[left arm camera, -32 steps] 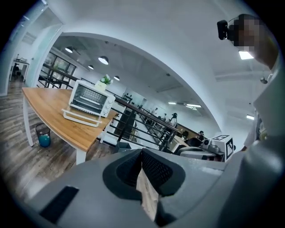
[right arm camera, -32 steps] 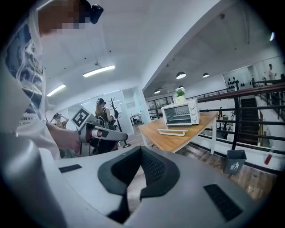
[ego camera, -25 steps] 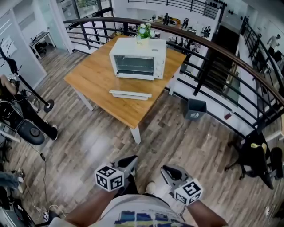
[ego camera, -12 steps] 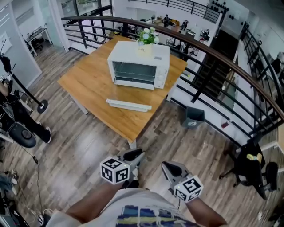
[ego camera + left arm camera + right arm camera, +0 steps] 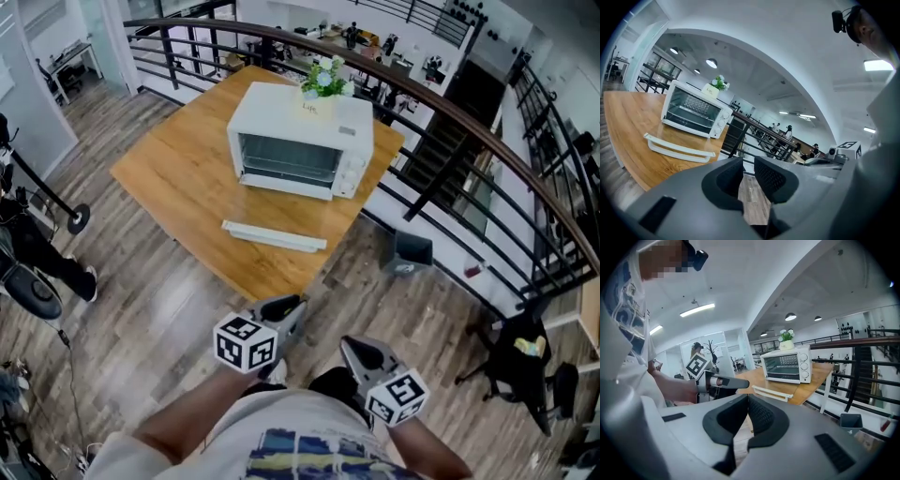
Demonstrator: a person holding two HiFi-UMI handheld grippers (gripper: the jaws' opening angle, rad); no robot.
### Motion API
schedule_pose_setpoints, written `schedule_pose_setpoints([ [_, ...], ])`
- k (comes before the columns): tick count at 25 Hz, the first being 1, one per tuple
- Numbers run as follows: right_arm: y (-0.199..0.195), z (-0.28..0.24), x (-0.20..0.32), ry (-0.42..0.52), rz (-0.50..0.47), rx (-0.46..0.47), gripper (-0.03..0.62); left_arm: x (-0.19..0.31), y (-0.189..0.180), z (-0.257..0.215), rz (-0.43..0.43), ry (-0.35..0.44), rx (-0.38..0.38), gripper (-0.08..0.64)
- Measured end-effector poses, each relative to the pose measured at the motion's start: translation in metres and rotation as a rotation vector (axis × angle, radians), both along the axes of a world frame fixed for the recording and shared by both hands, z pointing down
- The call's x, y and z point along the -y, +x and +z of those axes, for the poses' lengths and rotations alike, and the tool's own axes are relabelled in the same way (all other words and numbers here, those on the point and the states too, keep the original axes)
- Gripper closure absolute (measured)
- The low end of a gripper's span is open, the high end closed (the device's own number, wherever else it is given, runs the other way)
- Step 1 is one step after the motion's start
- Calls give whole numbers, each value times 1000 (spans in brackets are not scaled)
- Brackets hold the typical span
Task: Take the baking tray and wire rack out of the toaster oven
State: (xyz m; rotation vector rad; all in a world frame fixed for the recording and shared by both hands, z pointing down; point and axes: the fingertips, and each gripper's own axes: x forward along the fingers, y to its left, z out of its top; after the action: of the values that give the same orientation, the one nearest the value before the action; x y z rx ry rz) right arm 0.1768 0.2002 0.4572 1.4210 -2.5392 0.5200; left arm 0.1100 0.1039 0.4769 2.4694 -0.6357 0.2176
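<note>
While both grippers hang low over the plank floor (image 5: 178, 309), near side of the scene, neither touches anything. Left gripper (image 5: 292, 305): jaws a little spread, have just been opening, nothing between them, only floor shows through the gap. Right gripper (image 5: 352, 349): jaws pressed together, empty. Both point toward the far side, at the wooden surface (image 5: 173, 169).

The white toaster oven (image 5: 298, 141) stands at the far right part of the surface, well apart from both grippers, front facing the near side. A grid shows behind its front in the left gripper view, likely the wire rack (image 5: 696, 106), inside the oven. The baking tray can't be made out.

A long white flat piece (image 5: 275, 236) lies on the surface just in front of the oven, near the near edge, apart from the oven. A small flower pot (image 5: 325, 80) sits on top of the oven at its far side. A dark railing (image 5: 450, 108) curves behind and right of the surface. A dark bin (image 5: 405, 253) sits on the floor right of the surface.
</note>
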Motion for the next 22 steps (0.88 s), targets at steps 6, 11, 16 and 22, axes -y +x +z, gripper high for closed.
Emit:
schedule_pose_setpoints([
  [6,27,8,37,-22,-32,5,589,56,21,6,-80,-27,-24,489],
  [11,61,0,73,-12,-99,-1,589,95,44,6,-169,-109,-96,489],
  [16,99,6,100,-17,-152,9,588,132,63,11,-261,-172,-170,492],
  [22,124,19,117,-47,-218,22,588,179,72,18,-378,-252,-271,495],
])
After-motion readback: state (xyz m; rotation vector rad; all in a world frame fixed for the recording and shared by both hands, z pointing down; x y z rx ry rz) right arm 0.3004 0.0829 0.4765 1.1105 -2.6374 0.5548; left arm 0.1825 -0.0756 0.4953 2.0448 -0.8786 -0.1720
